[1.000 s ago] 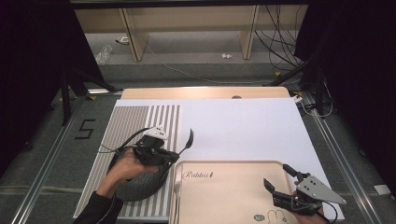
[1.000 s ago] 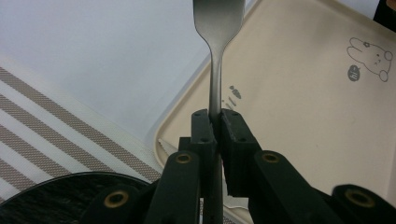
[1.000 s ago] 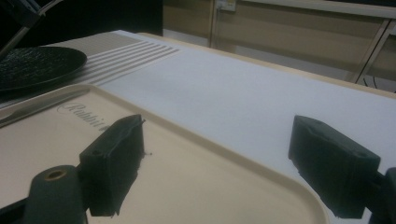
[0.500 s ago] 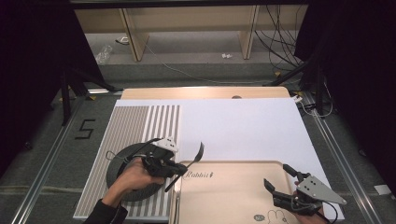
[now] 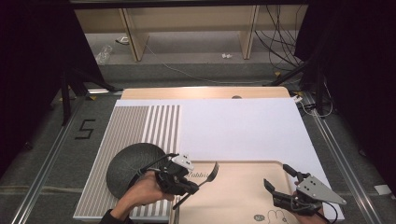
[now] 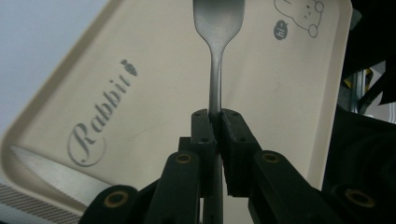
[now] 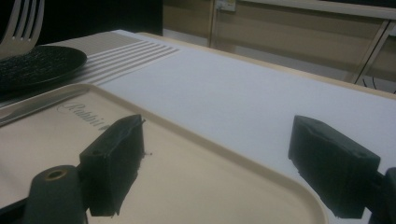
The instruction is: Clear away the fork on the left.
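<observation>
My left gripper (image 5: 192,185) is shut on the handle of a metal fork (image 5: 211,172), which it holds above the left part of a beige tray (image 5: 243,163) printed "Rabbit". In the left gripper view the fork (image 6: 217,28) points away over the tray (image 6: 149,88), its stem clamped between the two pads. A knife (image 6: 44,171) lies along the tray's left side. The dark round plate (image 5: 130,164) sits left of the tray on the striped mat. My right gripper (image 5: 276,176) rests open over the tray's right part, with nothing between its jaws (image 7: 224,161).
A white sheet (image 5: 238,126) covers the table behind the tray, and a striped mat (image 5: 140,126) lies to the left. The wooden table edge (image 5: 201,92) runs along the back. Cables and shelf legs stand on the floor beyond.
My left gripper has carried the fork to the right, from over the dark plate to over the tray's left part. The right gripper has stayed where it was.
</observation>
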Demonstrator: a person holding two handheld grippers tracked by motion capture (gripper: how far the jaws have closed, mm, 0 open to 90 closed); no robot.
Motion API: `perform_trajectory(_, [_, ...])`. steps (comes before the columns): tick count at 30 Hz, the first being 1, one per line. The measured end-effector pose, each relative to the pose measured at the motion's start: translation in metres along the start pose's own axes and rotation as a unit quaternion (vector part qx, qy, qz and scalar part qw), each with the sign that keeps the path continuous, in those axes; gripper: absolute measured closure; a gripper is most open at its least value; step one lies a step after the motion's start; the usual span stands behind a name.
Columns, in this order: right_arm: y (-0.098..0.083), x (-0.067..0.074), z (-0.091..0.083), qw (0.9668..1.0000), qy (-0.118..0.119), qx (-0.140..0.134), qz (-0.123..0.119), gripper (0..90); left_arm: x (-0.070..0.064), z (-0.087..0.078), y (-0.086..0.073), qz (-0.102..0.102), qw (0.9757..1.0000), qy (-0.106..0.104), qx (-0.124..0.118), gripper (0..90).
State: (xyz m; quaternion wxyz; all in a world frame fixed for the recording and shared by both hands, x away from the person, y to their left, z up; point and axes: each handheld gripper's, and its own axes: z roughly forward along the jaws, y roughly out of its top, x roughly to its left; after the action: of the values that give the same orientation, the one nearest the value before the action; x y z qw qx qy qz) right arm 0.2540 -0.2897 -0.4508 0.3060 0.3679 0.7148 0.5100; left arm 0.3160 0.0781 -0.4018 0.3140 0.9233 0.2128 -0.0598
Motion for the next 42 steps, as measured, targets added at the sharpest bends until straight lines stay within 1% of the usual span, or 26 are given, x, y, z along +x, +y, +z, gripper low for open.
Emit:
perform_trajectory(3, [0.0,0.0,0.0,1.0,-0.001,0.001,-0.001,19.1,-0.007,0.009,-0.001,0.002,0.9999,-0.008,0.01,83.7])
perform_trajectory(4, [0.0,0.0,-0.001,1.0,0.0,0.0,-0.002,19.1,-0.01,0.011,0.0,0.007,0.9998,-0.011,0.017,83.8])
perform_trajectory(6, [0.0,0.0,0.0,1.0,0.0,0.0,-0.001,19.1,-0.015,0.016,0.0,0.011,0.9995,-0.014,0.025,83.8])
perform_trajectory(8, [0.0,0.0,0.0,1.0,0.0,0.0,-0.001,19.1,-0.019,0.021,0.0,0.013,0.9991,-0.024,0.034,83.8])
perform_trajectory(11, [0.0,0.0,0.0,1.0,-0.001,-0.001,-0.001,19.1,-0.022,0.026,0.0,0.015,0.9984,-0.031,0.045,83.7])
perform_trajectory(14, [0.0,0.0,0.0,1.0,-0.001,0.0,-0.002,19.1,-0.024,0.031,-0.001,0.015,0.998,-0.035,0.05,83.7])
perform_trajectory(18, [0.0,0.0,0.0,1.0,-0.001,0.001,-0.001,19.1,-0.027,0.039,-0.002,0.018,0.9969,-0.034,0.068,83.7])
perform_trajectory(21, [0.0,0.0,0.0,1.0,0.0,0.0,-0.001,19.1,-0.03,0.045,-0.003,0.02,0.9959,-0.043,0.077,83.7])
perform_trajectory(23, [0.0,0.0,0.0,1.0,0.0,0.001,-0.002,19.1,-0.033,0.048,-0.003,0.024,0.9954,-0.04,0.084,83.7])
perform_trajectory(25, [0.0,0.0,0.0,1.0,0.0,0.001,-0.002,19.1,-0.034,0.051,-0.003,0.023,0.9946,-0.047,0.09,83.7])
perform_trajectory(29, [0.0,0.0,-0.001,1.0,0.0,0.0,-0.001,19.1,-0.037,0.057,-0.004,0.022,0.9933,-0.05,0.102,83.7])
perform_trajectory(32, [0.0,0.0,0.0,1.0,0.0,0.0,-0.001,19.1,-0.037,0.062,-0.006,0.017,0.9922,-0.062,0.107,83.7])
perform_trajectory(35, [0.0,0.0,0.0,1.0,0.0,0.0,-0.002,19.1,-0.038,0.068,-0.007,0.018,0.9906,-0.06,0.122,83.7])
perform_trajectory(37, [0.0,0.0,0.0,1.0,0.0,-0.001,-0.001,19.1,-0.038,0.07,-0.007,0.017,0.9898,-0.062,0.127,83.7])
perform_trajectory(39, [0.0,0.0,0.0,1.0,0.001,0.0,-0.001,19.1,-0.038,0.073,-0.008,0.018,0.989,-0.059,0.135,83.7])
perform_trajectory(42, [0.0,0.0,0.0,1.0,0.001,0.001,-0.001,19.2,-0.039,0.076,-0.008,0.016,0.9886,-0.058,0.138,83.6])
